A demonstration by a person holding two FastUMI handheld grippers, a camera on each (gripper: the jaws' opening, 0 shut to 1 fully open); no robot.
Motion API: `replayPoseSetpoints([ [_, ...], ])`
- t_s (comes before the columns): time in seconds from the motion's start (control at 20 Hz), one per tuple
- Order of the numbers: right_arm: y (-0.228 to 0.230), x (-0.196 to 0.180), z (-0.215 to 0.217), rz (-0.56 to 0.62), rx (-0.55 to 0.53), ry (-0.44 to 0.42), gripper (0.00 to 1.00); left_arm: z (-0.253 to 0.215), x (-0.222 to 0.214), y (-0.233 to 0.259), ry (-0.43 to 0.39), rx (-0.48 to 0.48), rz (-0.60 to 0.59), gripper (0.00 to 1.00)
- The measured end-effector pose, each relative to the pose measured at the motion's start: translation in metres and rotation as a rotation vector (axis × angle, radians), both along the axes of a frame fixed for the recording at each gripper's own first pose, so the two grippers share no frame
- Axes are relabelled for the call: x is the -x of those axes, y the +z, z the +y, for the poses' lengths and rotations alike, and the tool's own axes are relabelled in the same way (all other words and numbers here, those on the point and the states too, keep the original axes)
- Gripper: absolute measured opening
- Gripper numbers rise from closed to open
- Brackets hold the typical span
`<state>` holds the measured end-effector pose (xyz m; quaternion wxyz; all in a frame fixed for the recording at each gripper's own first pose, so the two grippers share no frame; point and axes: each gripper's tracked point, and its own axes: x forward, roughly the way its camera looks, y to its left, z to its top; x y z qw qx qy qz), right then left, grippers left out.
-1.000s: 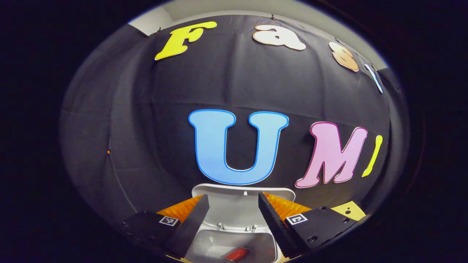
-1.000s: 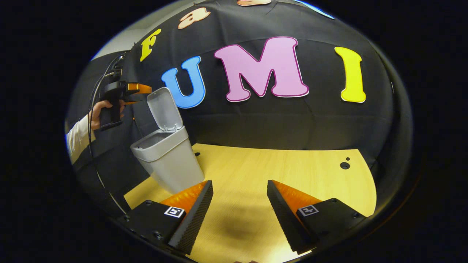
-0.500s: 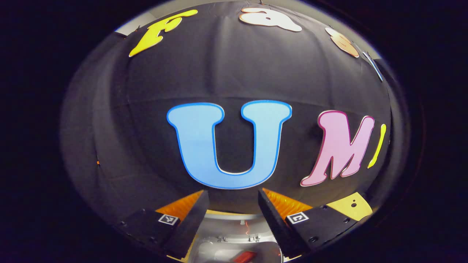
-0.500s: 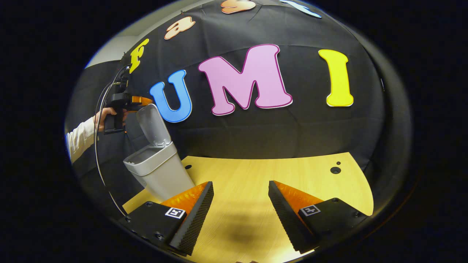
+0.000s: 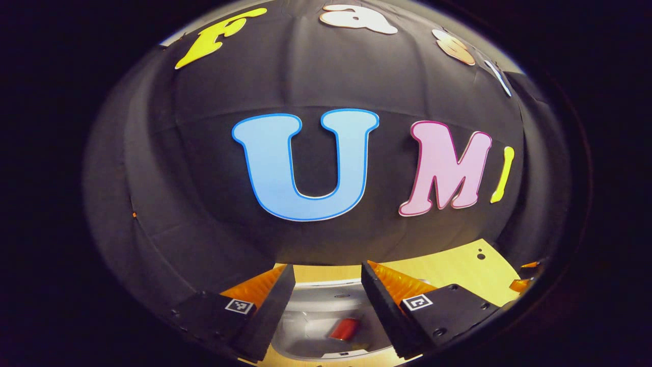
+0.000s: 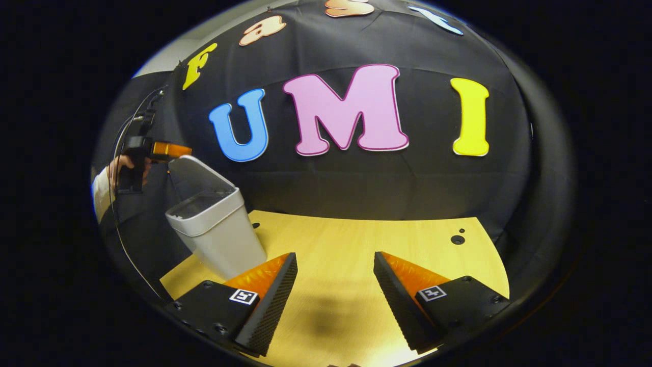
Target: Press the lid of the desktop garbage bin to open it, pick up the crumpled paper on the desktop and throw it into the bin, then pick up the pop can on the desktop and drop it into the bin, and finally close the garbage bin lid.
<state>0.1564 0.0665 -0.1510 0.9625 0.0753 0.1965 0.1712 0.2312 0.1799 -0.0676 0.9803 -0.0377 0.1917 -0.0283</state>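
the garbage bin point(image 6: 214, 229) is the landmark here, standing at the near left corner of the desktop point(image 6: 367, 255) in the right gripper view. its lid point(image 6: 196, 176) stood almost upright a second ago; now it leans well forward over the opening, with the left gripper point(image 6: 170, 149) just above and behind the lid's top edge, apparently pushing it down. so the closing step looks under way, not finished: the mouth is still partly open.

in the left gripper view the left gripper point(image 5: 327, 285) has its fingers spread with nothing between them, and it looks down past them into the bin point(image 5: 326, 326), where the red pop can point(image 5: 345, 329) lies on the bottom. i cannot make out the crumpled paper.

the right gripper point(image 6: 336, 285) hovers over the wood to the right of the bin, fingers spread and empty.

the desktop right of the bin is pale wood with a few small dark holes point(image 6: 457, 239) near its far corner. black cloth hangs behind the bin.
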Motion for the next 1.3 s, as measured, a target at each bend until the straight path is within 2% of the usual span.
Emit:
replayPoseSetpoints([
  [0.2,0.014,0.016,0.013,-0.036,0.031,-0.022,0.98,-0.014,0.032,-0.070,-0.050,0.015,0.143,0.89],
  [0.3,0.019,0.032,0.019,-0.043,0.040,-0.029,0.98,-0.017,0.041,-0.092,-0.078,0.006,0.196,0.94],
  [0.5,0.020,0.057,0.011,-0.042,0.109,-0.050,0.98,-0.024,0.044,-0.118,-0.108,-0.020,0.239,0.92],
  [0.6,0.022,0.068,0.006,-0.040,0.130,-0.071,0.97,-0.020,0.038,-0.115,-0.108,-0.022,0.205,0.94],
  [0.65,0.022,0.072,0.002,-0.035,0.131,-0.087,0.98,-0.019,0.041,-0.118,-0.102,-0.014,0.220,0.91],
  [0.9,0.026,0.086,0.000,-0.031,0.085,-0.140,0.98,-0.022,0.041,-0.124,-0.100,-0.030,0.189,0.90],
  [1.0,0.023,0.095,-0.002,-0.026,0.081,-0.150,0.98,-0.021,0.046,-0.124,-0.116,-0.054,0.146,0.89],
  [1.2,0.021,0.115,-0.008,-0.014,0.095,-0.156,0.98,-0.024,0.044,-0.116,-0.146,-0.024,0.123,0.86],
  [1.3,0.031,0.124,-0.013,-0.021,0.117,-0.156,0.98,-0.020,0.046,-0.113,-0.154,-0.072,0.116,0.85],
])
